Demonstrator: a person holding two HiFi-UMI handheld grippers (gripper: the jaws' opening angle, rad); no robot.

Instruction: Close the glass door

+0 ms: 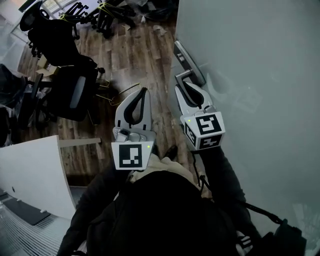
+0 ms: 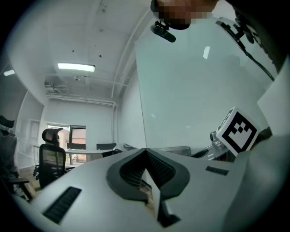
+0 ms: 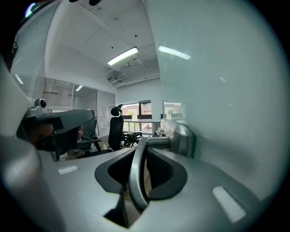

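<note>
The frosted glass door (image 1: 250, 75) fills the right side of the head view and stands beside both grippers. Its metal lever handle (image 1: 184, 75) juts from a lock plate (image 1: 190, 59) at the door's edge. My right gripper (image 1: 183, 86) is shut on that handle; in the right gripper view the curved lever (image 3: 137, 176) runs down between the jaws of the right gripper (image 3: 144, 153), with the lock plate (image 3: 179, 136) just behind. My left gripper (image 1: 144, 91) hangs left of the door over the wooden floor, shut with nothing in it; its tips meet in the left gripper view (image 2: 146, 150).
Black office chairs (image 1: 70, 90) stand to the left on the wooden floor (image 1: 145, 45), with more chair bases (image 1: 107, 15) stacked at the back. A white panel (image 1: 35, 175) stands at the lower left. The person's dark sleeve and body fill the bottom.
</note>
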